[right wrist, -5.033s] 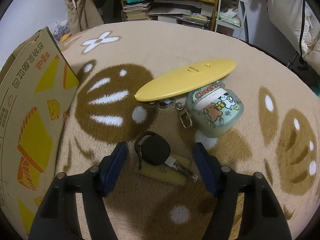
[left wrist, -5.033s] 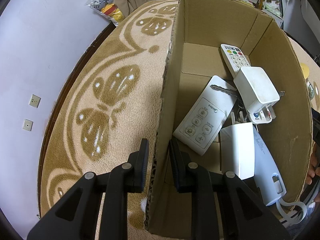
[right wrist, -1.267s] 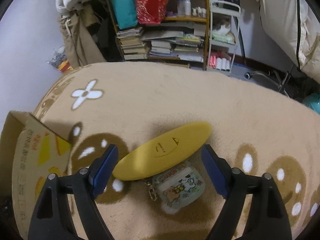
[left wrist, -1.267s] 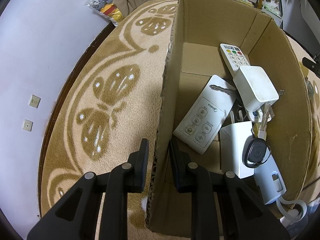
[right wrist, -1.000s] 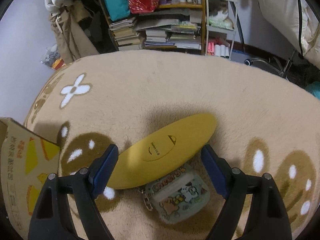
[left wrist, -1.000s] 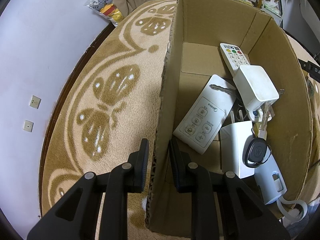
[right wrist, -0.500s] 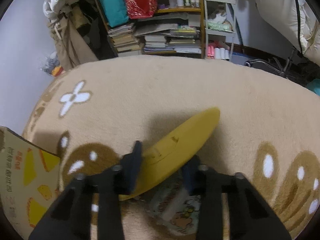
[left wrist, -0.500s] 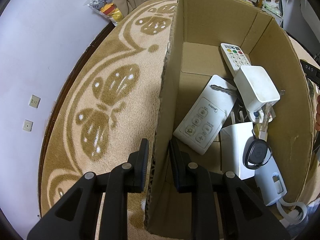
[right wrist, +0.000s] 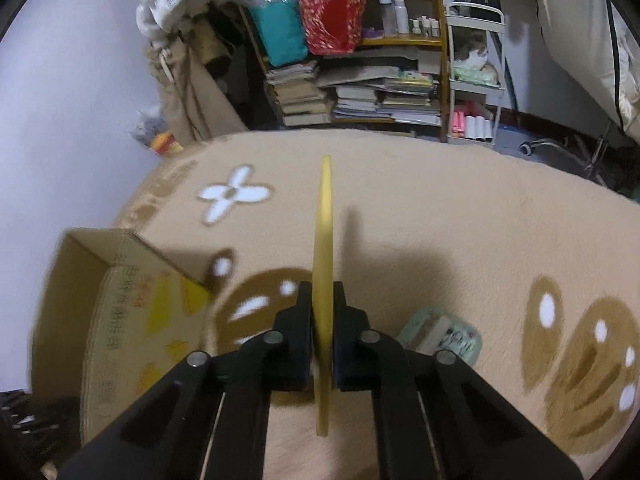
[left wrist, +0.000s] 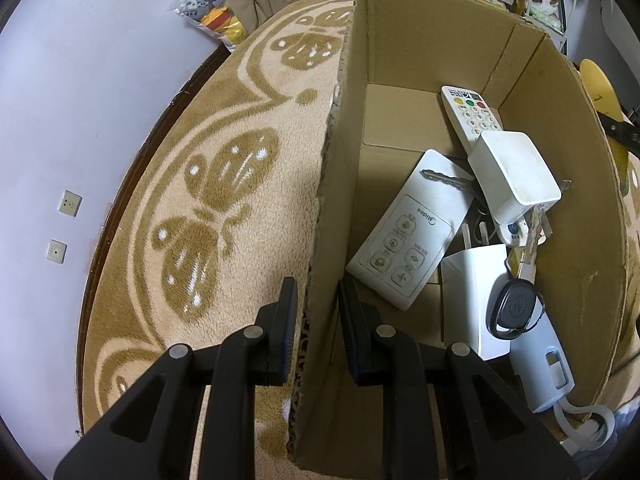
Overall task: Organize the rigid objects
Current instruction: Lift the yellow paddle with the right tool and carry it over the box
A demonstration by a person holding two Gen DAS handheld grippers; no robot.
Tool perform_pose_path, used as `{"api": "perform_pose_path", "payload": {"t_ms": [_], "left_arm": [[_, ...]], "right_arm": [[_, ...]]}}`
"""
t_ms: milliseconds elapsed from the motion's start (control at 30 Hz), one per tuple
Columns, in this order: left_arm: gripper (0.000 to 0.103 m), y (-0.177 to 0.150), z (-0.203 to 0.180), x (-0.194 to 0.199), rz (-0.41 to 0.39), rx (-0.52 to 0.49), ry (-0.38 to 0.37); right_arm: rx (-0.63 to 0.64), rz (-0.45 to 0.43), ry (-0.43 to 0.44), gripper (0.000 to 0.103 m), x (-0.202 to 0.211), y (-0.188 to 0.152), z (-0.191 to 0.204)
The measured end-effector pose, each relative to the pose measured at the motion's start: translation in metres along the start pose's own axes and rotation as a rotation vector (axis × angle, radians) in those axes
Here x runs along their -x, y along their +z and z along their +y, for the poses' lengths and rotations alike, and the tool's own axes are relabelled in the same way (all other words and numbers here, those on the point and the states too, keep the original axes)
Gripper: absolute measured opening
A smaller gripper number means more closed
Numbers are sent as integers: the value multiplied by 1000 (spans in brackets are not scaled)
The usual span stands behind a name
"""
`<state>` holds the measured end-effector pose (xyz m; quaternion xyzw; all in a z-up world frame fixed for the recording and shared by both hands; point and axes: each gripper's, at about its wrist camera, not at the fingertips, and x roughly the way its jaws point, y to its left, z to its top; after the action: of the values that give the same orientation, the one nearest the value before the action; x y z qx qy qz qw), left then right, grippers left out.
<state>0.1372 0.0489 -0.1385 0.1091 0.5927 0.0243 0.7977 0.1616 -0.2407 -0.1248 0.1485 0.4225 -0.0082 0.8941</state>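
Note:
My left gripper is shut on the near-left wall of the open cardboard box. Inside lie a white Midea remote, a keypad remote, a white adapter block, a black car key and a pale blue device. My right gripper is shut on a flat yellow oval case, held edge-on above the rug. The case shows beyond the box's far right wall in the left wrist view. The box sits left and below.
A green cartoon pouch lies on the beige patterned rug just right of my right gripper. A bookshelf with stacked books and a white cart stand beyond the rug. A snack bag lies by the wall.
My right gripper closed on the yellow case, lifted it off the rug and turned it edge-on, moving toward the box. The left gripper and box have not moved.

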Motion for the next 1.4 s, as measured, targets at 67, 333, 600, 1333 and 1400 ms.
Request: {"api": "perform_pose_path", "payload": {"t_ms": [67,333,600,1333,1400], "left_arm": [[21,0,0,0,0,1,-1],[21,0,1,1,0,3,-2],[21,1,1,2,-1,-4,6],[21,-1,-2,2,-3,-6,8],[21,-1,-3,2,-3,-6,8]], "right_arm": [[-2,1,41,10,11,-4,5],[87,-33,191,10,54,-12,54],[119,-39,351,10,75,-30,102],[229,145,359,10,38,-82,140],[231,148,355,10,38,-82,140]]}}
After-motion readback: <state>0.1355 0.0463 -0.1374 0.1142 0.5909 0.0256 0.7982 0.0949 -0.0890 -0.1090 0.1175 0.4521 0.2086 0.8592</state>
